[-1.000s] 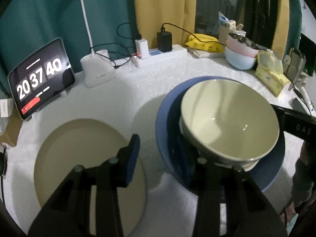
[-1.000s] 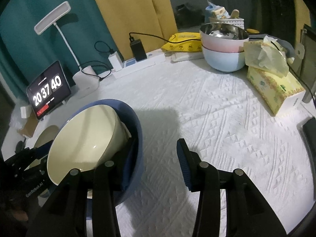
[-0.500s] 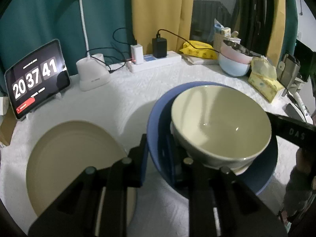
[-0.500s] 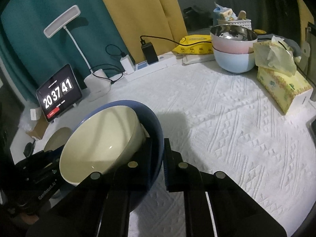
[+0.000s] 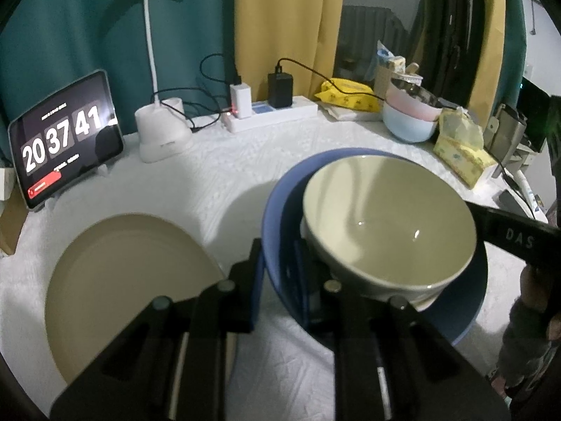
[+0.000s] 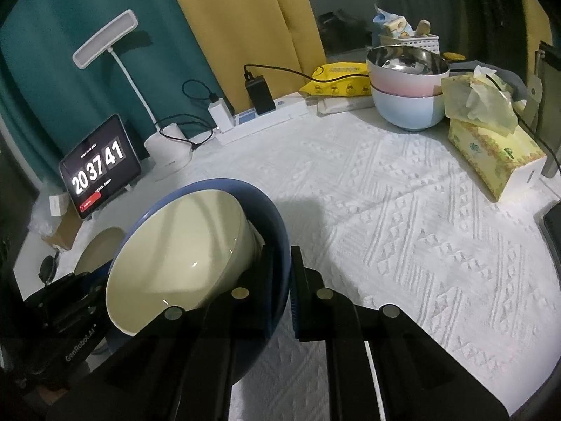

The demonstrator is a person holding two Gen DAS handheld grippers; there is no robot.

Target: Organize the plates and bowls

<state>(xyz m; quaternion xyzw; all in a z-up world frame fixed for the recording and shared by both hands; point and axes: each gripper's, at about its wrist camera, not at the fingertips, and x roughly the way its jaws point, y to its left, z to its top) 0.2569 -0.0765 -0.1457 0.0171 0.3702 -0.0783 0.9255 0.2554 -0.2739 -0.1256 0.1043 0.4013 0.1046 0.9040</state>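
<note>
- On the white textured tablecloth (image 6: 403, 210), near its front edge, the wide blue plate (image 5: 280, 210) carries a pale cream ceramic bowl (image 5: 385, 221); both grippers hold this plate by opposite rims.
- The left gripper (image 5: 280, 273) is clenched on the plate's near rim, one finger outside and one inside the rim; in the right wrist view its black body appears low at the left.
- The right gripper (image 6: 282, 273) is likewise clenched on the blue rim, on the side opposite the left one.
- Step in hand, as judged: a two-handed lift or carry of the loaded plate. To do it well, both grips should rise together and stay level, since the bowl sits loose and could slide toward the lower side.
- A flat beige round plate (image 5: 122, 280) lies empty on the cloth just beside the blue plate, a likely place for stacking.
- The cream bowl appears empty, showing only highlights inside.
- At the far edge, a pink bowl nested in a light-blue bowl (image 6: 406, 105) holds a shiny metal bowl (image 6: 406, 58).
- A yellow tissue box (image 6: 491, 147) stands near them, tissue protruding.
</note>
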